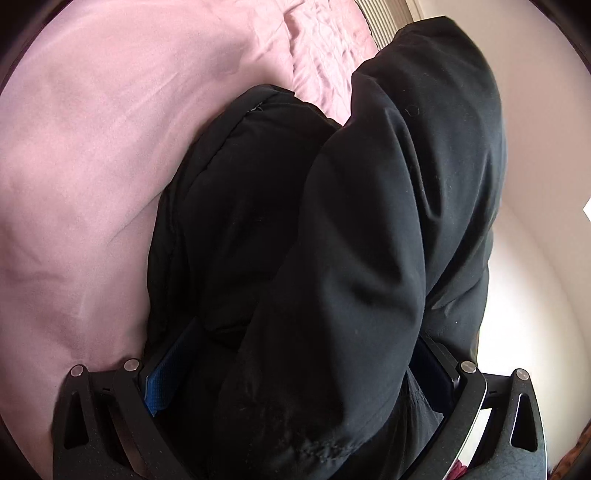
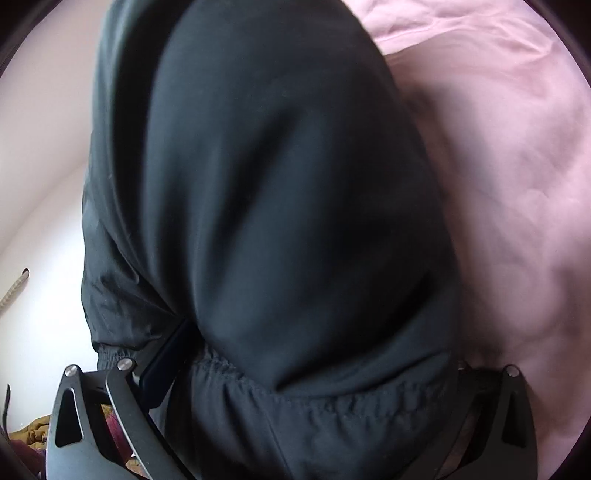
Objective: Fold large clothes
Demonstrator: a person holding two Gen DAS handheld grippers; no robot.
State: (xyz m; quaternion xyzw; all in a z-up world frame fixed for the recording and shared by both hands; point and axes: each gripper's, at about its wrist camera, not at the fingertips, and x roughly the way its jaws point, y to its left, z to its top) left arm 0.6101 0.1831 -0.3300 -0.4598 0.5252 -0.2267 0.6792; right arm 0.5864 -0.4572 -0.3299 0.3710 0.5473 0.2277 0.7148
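Observation:
A large black jacket fills the middle of the left wrist view and hangs over a pink bedsheet. My left gripper is shut on a thick fold of it; the blue pad shows at the left finger. In the right wrist view the same black jacket covers most of the frame. My right gripper is shut on its elastic hem, which bunches between the fingers. The fingertips are hidden by cloth.
The pink bedsheet lies to the right in the right wrist view. A white wall is at the left. A slatted headboard or blind shows at the top. Mustard and maroon cloth lies low at left.

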